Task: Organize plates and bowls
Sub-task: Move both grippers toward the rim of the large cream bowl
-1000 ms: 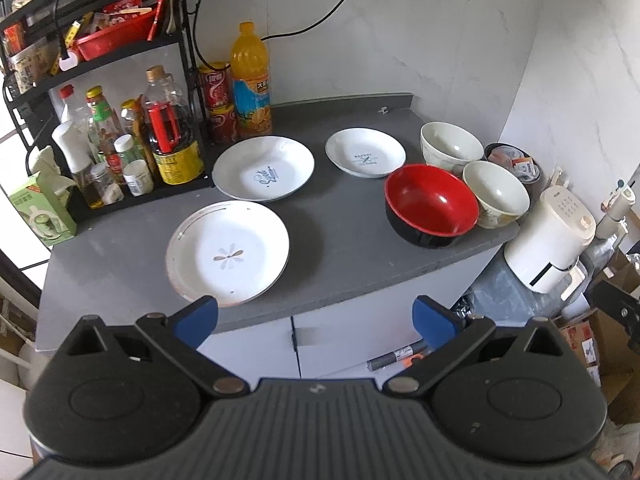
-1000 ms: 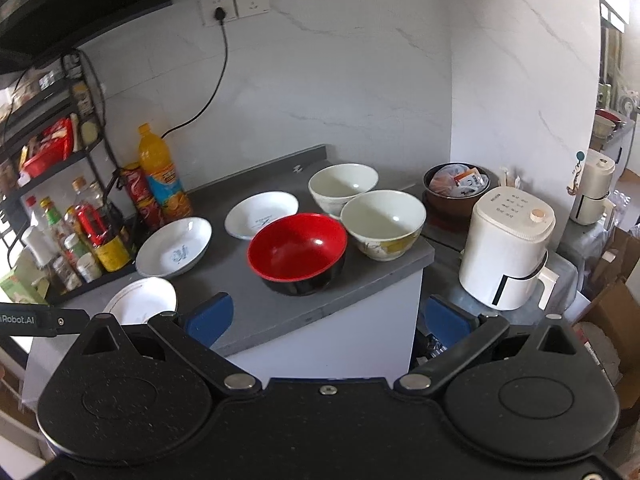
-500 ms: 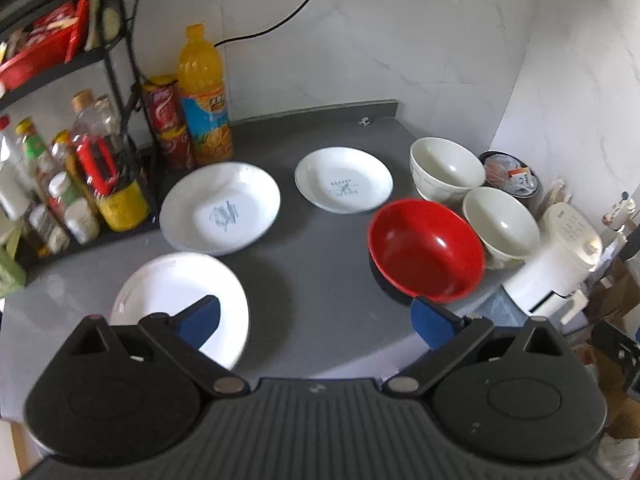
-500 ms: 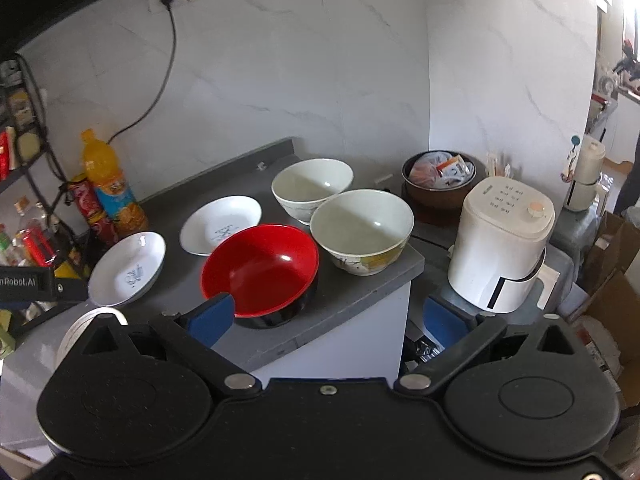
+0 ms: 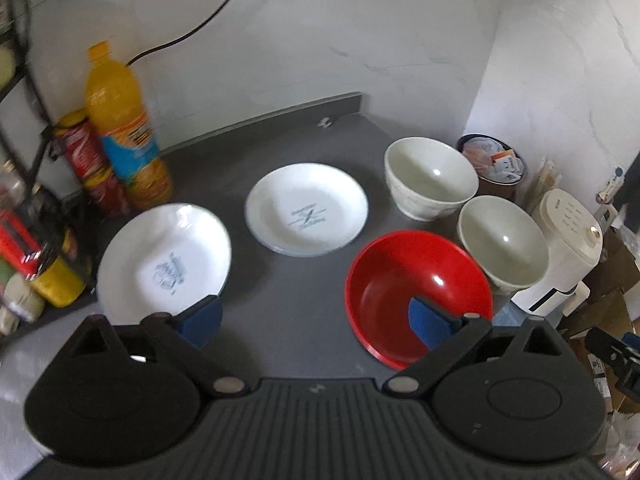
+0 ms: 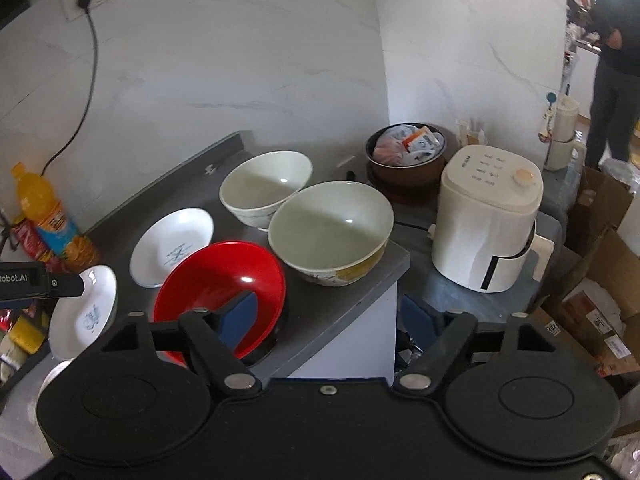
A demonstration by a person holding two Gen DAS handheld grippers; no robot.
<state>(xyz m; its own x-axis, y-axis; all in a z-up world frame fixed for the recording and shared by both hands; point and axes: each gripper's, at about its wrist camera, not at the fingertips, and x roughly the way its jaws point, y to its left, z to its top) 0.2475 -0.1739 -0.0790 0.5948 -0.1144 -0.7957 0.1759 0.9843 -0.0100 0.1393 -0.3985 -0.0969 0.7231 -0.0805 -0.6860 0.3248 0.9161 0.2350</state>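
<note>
From the left wrist, a grey countertop (image 5: 288, 280) under marble walls is seen; the left gripper (image 5: 312, 320) is held spread and empty above two plates (image 5: 306, 210) and the red bowl (image 5: 400, 280). From the right wrist, the right gripper (image 6: 330, 320) is likewise parted, nothing grasped, over the counter edge beside a white air fryer (image 6: 486, 220).

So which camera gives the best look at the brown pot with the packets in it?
The right wrist view: the brown pot shows whole, beside the white appliance. In the left wrist view it is small, partly hidden behind a white bowl.
</note>
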